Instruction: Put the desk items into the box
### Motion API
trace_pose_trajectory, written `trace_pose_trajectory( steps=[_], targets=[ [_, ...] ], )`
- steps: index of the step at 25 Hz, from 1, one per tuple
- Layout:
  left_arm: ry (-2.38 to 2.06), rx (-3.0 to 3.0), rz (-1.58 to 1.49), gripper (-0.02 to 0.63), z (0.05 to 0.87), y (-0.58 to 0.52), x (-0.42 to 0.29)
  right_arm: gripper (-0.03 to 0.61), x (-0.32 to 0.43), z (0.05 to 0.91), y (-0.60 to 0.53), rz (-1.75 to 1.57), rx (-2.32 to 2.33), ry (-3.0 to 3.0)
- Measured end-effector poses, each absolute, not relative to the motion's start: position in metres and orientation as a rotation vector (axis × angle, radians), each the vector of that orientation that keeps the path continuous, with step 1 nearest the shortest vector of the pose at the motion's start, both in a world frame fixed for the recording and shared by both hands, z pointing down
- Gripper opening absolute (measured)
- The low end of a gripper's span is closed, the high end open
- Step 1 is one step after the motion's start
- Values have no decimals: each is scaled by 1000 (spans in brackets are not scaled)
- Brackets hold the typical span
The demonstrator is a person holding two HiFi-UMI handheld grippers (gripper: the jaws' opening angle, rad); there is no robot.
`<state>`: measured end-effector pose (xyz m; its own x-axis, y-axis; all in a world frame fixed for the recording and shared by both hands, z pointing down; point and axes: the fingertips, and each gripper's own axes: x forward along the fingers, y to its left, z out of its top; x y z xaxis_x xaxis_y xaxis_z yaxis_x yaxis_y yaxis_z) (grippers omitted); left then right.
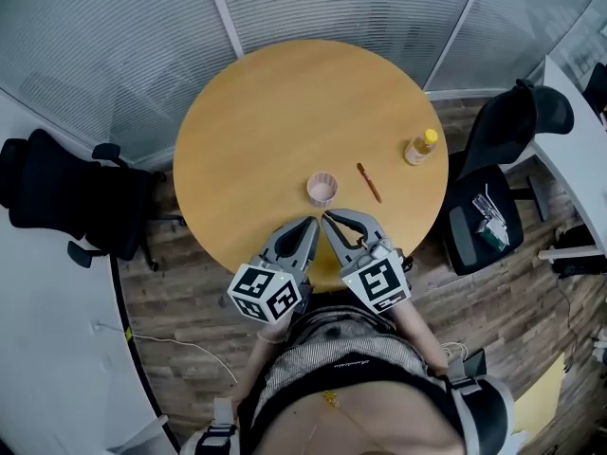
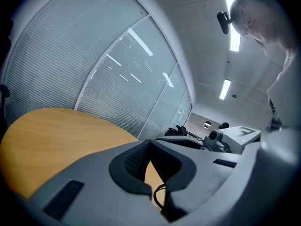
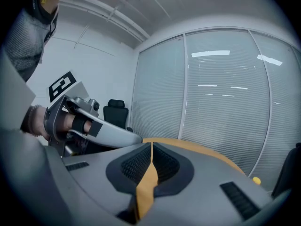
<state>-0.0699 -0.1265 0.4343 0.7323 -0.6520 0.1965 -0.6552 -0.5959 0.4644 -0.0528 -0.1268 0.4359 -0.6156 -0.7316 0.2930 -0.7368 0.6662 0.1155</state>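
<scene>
Grasping has not begun. Both claws hang over the near edge of the round worktop (image 1: pixel 256 112). The left claw (image 1: pixel 312 226) and right claw (image 1: pixel 329 220) sit almost tip to tip, each with its jaws together and nothing between them. The desk items lie apart on the wood: a pink cup (image 1: pixel 322 190) just beyond the tips, a brown pen (image 1: pixel 369 182) beside it to the right, and a small yellow bottle (image 1: pixel 421 147) farther right near the rim. No box shows in any view. The next move probably calls for opening one claw and reaching for the cup, the nearest item, though the box must be located before anything can go in.
</scene>
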Motion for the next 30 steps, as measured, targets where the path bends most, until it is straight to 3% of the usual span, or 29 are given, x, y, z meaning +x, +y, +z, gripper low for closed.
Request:
trace_pose_trajectory(
  steps=[30],
  targets=[
    [-1182, 2366, 0, 2, 436, -147, -3, 25, 26, 438, -152, 41, 1071, -2659]
  ],
)
